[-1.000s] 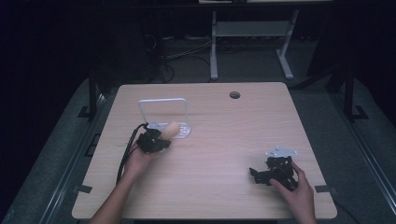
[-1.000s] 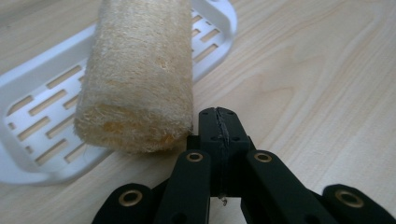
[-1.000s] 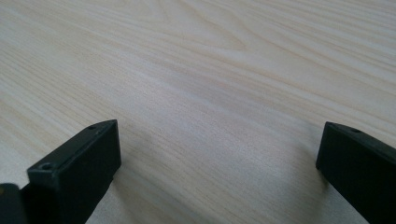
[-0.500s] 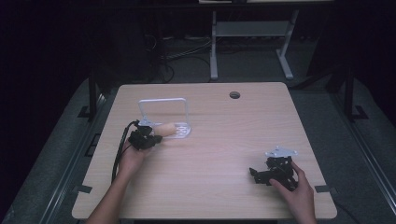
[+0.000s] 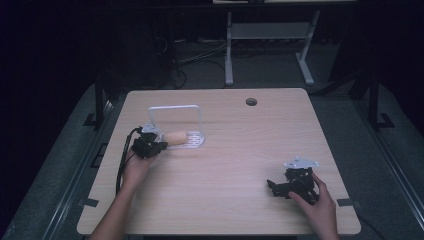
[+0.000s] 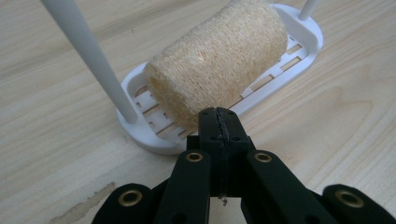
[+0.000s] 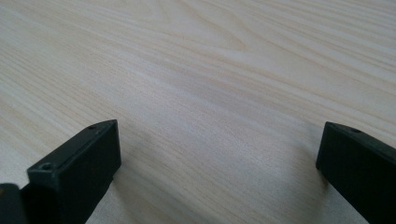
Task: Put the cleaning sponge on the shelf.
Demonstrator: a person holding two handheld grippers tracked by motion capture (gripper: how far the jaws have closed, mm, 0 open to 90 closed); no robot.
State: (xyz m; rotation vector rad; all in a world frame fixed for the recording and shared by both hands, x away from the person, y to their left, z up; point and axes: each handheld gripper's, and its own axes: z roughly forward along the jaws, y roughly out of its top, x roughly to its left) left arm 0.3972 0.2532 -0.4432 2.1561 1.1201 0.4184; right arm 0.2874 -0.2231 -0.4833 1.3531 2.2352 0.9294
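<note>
A tan loofah roll point(image 6: 219, 58) lies on its side in a white slotted tray point(image 6: 299, 56) with a tall wire handle point(image 5: 175, 107). In the high view the roll point(image 5: 175, 137) rests at the table's left half. My left gripper point(image 6: 218, 114) is shut with nothing between its jaws, its tips just short of the roll's near end. It appears in the high view point(image 5: 159, 146) just left of the tray. My right gripper point(image 7: 219, 149) stands open over bare wood, low by the table's front right point(image 5: 272, 186).
The wooden table point(image 5: 240, 150) has a round cable hole point(image 5: 251, 101) at its back edge. A metal stand point(image 5: 267, 35) and cables sit on the dark floor beyond it.
My left gripper has drawn back to the left, away from the loofah roll, which stays in the tray. The right gripper has not moved.
</note>
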